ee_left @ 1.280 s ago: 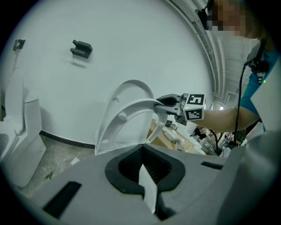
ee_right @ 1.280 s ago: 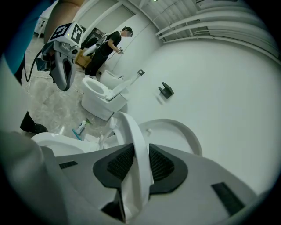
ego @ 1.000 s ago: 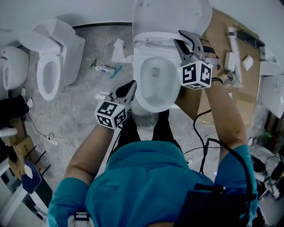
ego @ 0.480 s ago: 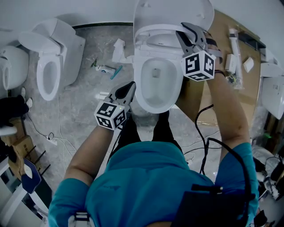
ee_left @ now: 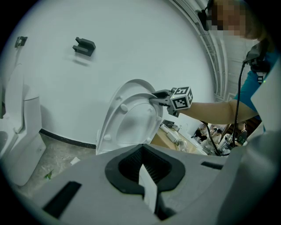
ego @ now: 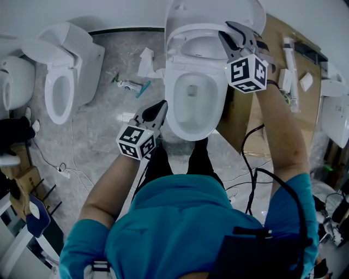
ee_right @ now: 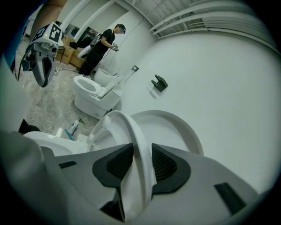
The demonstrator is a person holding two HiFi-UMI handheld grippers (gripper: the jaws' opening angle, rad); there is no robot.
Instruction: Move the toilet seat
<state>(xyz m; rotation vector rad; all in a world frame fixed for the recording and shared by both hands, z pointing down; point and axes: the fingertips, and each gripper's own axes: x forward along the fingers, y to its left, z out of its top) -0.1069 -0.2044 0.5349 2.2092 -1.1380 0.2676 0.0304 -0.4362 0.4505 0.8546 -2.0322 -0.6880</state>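
At the back of the middle toilet's bowl (ego: 170,106), pinching the toilet seat (ego: 180,34) by its right rim with the right hand-held gripper (ego: 233,35), dark pads squeezed onto both faces of the white ring. Holding that seat tipped well up off the bowl, near upright, just in front of the raised lid (ego: 215,10); hard to tell whether touching the lid or a little short of it. Parking the left hand-held gripper (ego: 157,109) low beside the bowl's front left edge, well apart from the seat, jaws pressed together and gripping no part of the toilet. Standing square to the bowl, a neighbouring toilet (ego: 60,92) off to the left on the grey floor (ego: 103,125), a cardboard sheet (ego: 272,54) off to the right.

Reading the step as the lift itself, and by the look of it most of the way through the swing. Calling next for a short push back toward the lid, following the hinge's arc and not dragging straight backward. Then easing the pads apart only once the seat leans past upright and rests there unaided. Letting go too soon risks a slam down onto the bowl.
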